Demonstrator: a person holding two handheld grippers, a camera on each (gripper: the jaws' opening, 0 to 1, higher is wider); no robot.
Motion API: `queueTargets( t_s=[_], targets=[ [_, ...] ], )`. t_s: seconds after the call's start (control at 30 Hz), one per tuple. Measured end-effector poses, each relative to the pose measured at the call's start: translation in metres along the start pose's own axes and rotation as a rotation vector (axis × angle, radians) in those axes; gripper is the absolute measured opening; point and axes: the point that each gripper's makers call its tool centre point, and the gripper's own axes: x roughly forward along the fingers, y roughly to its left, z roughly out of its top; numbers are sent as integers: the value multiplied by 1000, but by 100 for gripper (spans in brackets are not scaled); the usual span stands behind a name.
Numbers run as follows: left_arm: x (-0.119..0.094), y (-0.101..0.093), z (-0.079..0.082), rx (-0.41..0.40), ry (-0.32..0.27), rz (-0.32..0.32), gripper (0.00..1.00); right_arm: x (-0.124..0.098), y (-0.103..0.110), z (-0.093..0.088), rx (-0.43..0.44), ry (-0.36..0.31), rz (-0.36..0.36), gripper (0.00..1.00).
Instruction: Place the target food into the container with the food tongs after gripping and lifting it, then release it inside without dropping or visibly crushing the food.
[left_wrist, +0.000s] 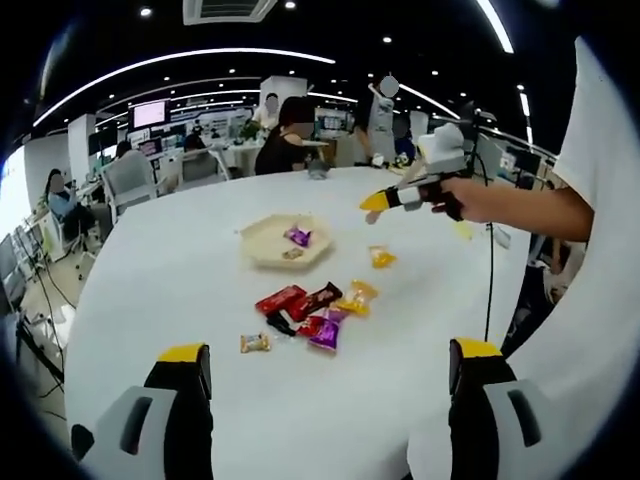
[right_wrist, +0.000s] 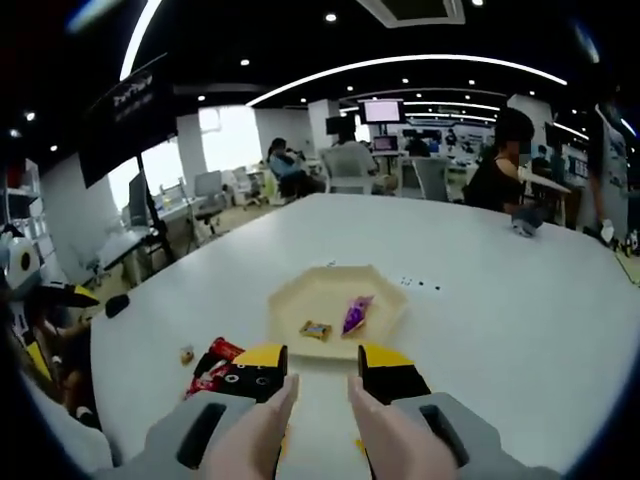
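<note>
Left gripper (left_wrist: 325, 375) gapes wide, idle over the snack pile (left_wrist: 310, 312). Right gripper (right_wrist: 322, 372) is narrowly parted and empty, above the table (right_wrist: 520, 300), facing the tray (right_wrist: 335, 297) holding two candies.

White desk (left_wrist: 180, 270) carries a beige hexagonal tray (left_wrist: 262, 245), with loose wrapped snacks (left_wrist: 310, 312) clustered just beside it and one yellow packet (left_wrist: 381, 257) lying apart.
</note>
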Motion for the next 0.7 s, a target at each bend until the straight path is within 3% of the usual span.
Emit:
queueTargets(
  t_s=[0.13,0.27,0.53,0.7],
  targets=[
    [7,-2,-1,-29,0,-19,99,-11,-2,-6,-2,12,-13,27],
    [11,-7,-3,-5,36,-44,99,-20,-8,-11,17,19,-41,27],
    [16,-9,1,11,23,-56,99,-34,-15,-27,51,34,-66,24],
    [16,-8,2,28,44,-71,99,-40,-20,-34,146,27,-81,23]
  ],
)
